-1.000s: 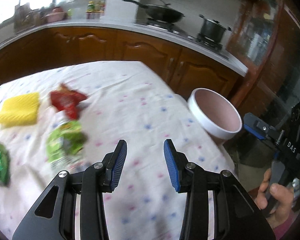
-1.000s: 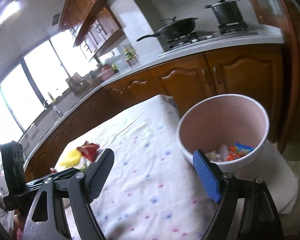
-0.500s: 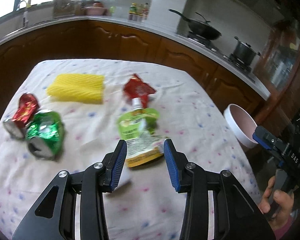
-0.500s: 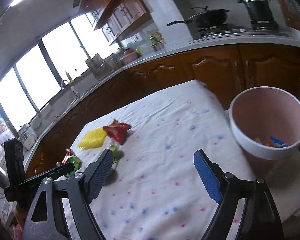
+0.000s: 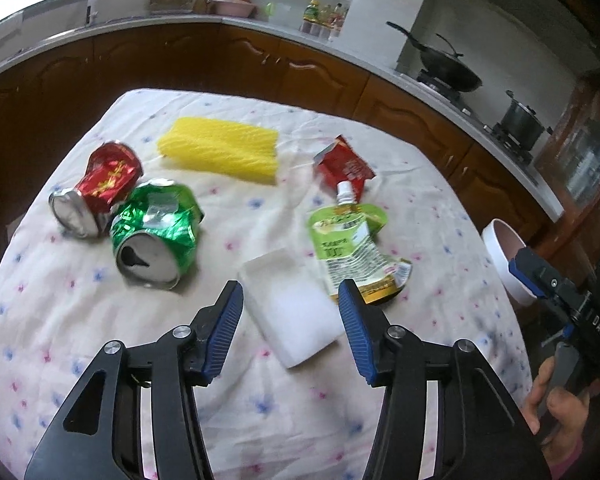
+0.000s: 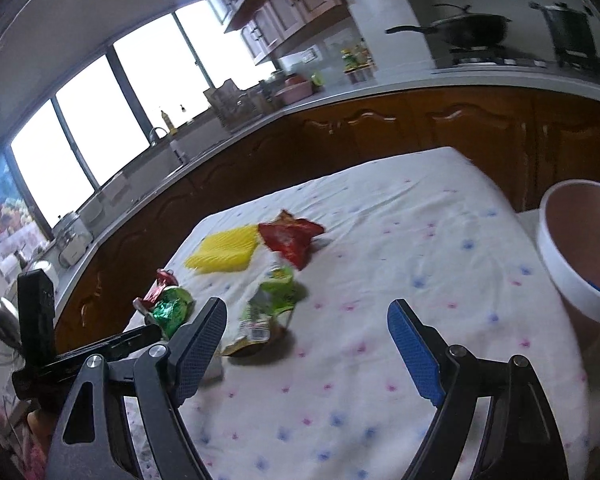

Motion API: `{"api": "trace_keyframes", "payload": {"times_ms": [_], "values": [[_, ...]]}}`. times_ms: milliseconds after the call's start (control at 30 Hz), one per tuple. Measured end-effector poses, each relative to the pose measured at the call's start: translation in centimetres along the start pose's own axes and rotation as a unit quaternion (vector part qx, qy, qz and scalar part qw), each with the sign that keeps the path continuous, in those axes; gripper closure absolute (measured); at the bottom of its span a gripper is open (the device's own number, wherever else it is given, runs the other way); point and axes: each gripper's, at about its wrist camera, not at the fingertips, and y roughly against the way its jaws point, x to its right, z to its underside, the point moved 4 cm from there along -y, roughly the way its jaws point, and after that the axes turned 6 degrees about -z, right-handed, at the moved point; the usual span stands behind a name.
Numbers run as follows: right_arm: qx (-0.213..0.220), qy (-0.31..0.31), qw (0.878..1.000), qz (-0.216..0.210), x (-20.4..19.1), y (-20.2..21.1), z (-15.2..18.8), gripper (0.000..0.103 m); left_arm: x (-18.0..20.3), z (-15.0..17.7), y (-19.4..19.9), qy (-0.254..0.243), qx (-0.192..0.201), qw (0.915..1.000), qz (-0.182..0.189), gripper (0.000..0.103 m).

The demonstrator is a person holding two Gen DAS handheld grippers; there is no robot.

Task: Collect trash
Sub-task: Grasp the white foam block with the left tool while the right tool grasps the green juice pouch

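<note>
progress: early, some trash in pink bin [image 6: 572,248], six pieces left on table [image 5: 100,320] | left gripper [image 5: 290,326]: jaws opening, unloaded, white tray [image 5: 292,304] lying between them | right gripper [image 6: 306,346]: wide apart, empty, green pouch [image 6: 272,300] just ahead-left

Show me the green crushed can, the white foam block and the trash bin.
green crushed can [image 5: 156,228]: left wrist view, dented side wall.
white foam block [image 5: 290,306]: left wrist view, top face.
trash bin [image 6: 560,280]: right wrist view, white rim.
</note>
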Motion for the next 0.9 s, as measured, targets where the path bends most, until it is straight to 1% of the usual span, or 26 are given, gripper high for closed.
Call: {"api": "trace_keyframes", "payload": {"times_ms": [67, 133, 200, 333, 367, 400, 433, 500, 633, 667, 733, 767, 800, 833, 900], "values": [[-0.008, 0.009, 1.0, -0.006, -0.9, -1.2, -0.1, 0.019, -0.3, 0.3, -0.4, 0.003, -0.008, 1.0, -0.001, 0.051], [-0.017, 0.017, 1.0, -0.01, -1.6, -2.3, -0.1, 0.022, -0.5, 0.6, -1.0, 0.006, -0.019, 0.9998, 0.0, 0.051], [-0.032, 0.027, 0.999, -0.015, -2.4, -3.8, 0.0, 0.034, -0.6, 0.8, -1.6, 0.008, -0.03, 0.9995, 0.004, 0.049], [-0.065, 0.037, 0.997, -0.022, -3.0, -6.9, 0.3, 0.046, -0.5, 1.2, -2.2, 0.01, -0.043, 0.9989, 0.016, 0.044], [-0.072, 0.037, 0.996, -0.024, -3.1, -7.6, 0.3, 0.051, -0.4, 1.1, -2.3, 0.008, -0.043, 0.9989, 0.017, 0.039], [-0.08, 0.039, 0.996, -0.024, -3.1, -8.3, 0.3, 0.053, -0.3, 1.1, -2.3, 0.006, -0.044, 0.9989, 0.016, 0.035], [-0.084, 0.041, 0.995, -0.024, -3.2, -8.7, 0.4, 0.053, -0.4, 1.2, -2.4, 0.006, -0.043, 0.9989, 0.016, 0.035], [-0.098, 0.044, 0.994, -0.028, -3.5, -9.9, 0.4, 0.056, -0.5, 1.2, -2.5, 0.008, -0.046, 0.9987, 0.021, 0.034], [-0.121, 0.063, 0.99, -0.031, -4.5, -12.0, 0.8, 0.058, -0.6, 1.3, -2.7, 0.01, -0.051, 0.9983, 0.026, 0.034], [-0.13, 0.072, 0.989, -0.027, -4.8, -12.7, 1.1, 0.061, -0.5, 1.3, -2.7, 0.009, -0.052, 0.9983, 0.027, 0.034], [-0.144, 0.082, 0.986, -0.014, -4.7, -13.9, 1.5, 0.071, -0.3, 1.4, -2.9, 0.01, -0.054, 0.998, 0.032, 0.033], [-0.154, 0.085, 0.984, -0.007, -4.4, -14.4, 1.7, 0.085, -0.2, 1.4, -2.9, 0.009, -0.055, 0.9979, 0.034, 0.031], [-0.16, 0.085, 0.983, -0.007, -4.1, -14.7, 1.9, 0.089, 0.0, 1.3, -3.0, 0.009, -0.054, 0.9979, 0.035, 0.029], [-0.157, 0.082, 0.984, -0.012, -3.9, -14.5, 1.9, 0.089, 0.3, 1.2, -3.2, 0.008, -0.054, 0.9979, 0.034, 0.029], [-0.147, 0.083, 0.986, -0.006, -3.7, -13.8, 1.6, 0.097, 0.7, 1.1, -3.6, 0.008, -0.056, 0.9978, 0.033, 0.028]]}}
